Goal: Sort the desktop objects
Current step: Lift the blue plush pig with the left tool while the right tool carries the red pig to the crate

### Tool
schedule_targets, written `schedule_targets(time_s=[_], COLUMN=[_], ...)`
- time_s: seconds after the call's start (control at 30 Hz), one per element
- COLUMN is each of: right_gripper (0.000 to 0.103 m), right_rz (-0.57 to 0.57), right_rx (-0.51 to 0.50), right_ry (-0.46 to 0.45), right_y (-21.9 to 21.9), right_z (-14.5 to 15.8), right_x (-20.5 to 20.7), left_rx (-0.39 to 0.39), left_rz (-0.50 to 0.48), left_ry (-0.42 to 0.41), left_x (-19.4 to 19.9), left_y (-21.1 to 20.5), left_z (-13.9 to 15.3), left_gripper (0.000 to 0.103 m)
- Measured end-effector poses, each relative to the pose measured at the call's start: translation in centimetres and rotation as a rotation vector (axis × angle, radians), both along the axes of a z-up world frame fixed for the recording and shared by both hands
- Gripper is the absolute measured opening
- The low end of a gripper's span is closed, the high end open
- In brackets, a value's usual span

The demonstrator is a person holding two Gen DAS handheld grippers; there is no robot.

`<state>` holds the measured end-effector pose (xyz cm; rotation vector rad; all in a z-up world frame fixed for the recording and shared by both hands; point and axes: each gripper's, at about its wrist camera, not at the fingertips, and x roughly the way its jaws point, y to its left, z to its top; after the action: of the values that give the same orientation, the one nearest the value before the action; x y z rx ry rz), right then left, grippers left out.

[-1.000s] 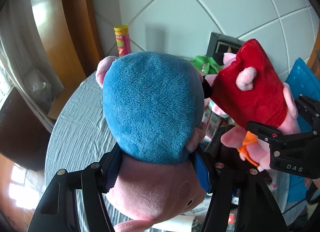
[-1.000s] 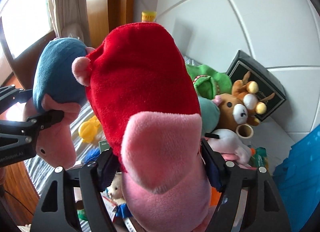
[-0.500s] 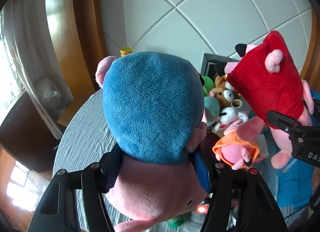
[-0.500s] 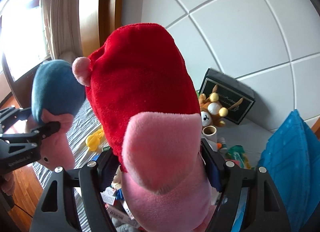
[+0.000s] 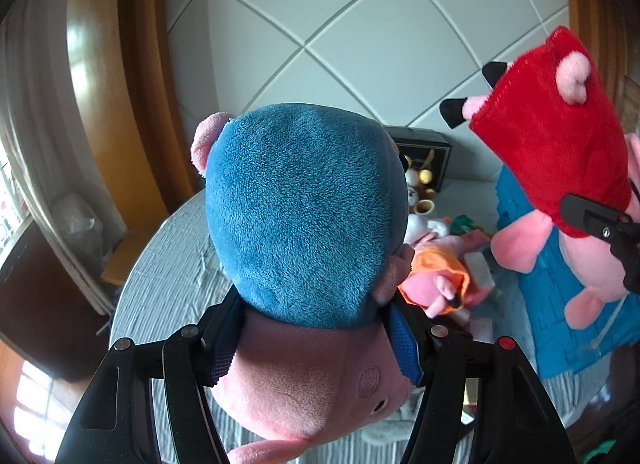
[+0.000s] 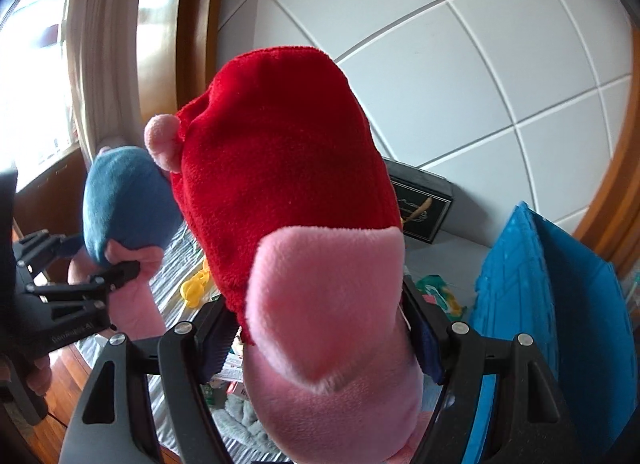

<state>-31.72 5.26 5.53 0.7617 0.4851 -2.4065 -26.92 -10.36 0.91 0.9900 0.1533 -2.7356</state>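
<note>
Two soft, light plush pigs are held aloft above the table (image 5: 168, 284), blue-dressed pig (image 5: 304, 215) clamped in left gripper (image 5: 316, 338), red-dressed pig (image 6: 280, 183) in right gripper (image 6: 320, 330), fingers pinching the squashy heads, judged compressible, unbreakable.

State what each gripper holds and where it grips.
Left gripper clamps the blue-dressed pink pig plush at the neck, beneath its dress. Right gripper clamps the red-dressed pink pig plush likewise.
</note>
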Motion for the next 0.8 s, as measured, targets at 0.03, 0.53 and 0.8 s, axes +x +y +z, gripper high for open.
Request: schedule_targets(time_s=[0.03, 0.53, 0.8], right_gripper=[0.074, 0.074, 0.074], right_rz=[-0.01, -0.294, -0.378], right_rx=[-0.005, -0.083, -0.083], right_ry=[0.004, 0.124, 0.101], right_y=[0.5, 21.5, 36.0], right_z=[0.4, 7.2, 7.2], right_x=[0.4, 0.8, -1.3], left_rx=[-0.001, -0.018, -0.008], left_rz=[-0.016, -0.268, -0.36], left_ry=[0.006, 0.139, 0.181], left_x=[-0.2, -5.8, -9.8], left_y=[0.5, 18.4, 33.9], left_z=[0.3, 6.7, 9.6], left_gripper=[0.064, 0.064, 0.064])
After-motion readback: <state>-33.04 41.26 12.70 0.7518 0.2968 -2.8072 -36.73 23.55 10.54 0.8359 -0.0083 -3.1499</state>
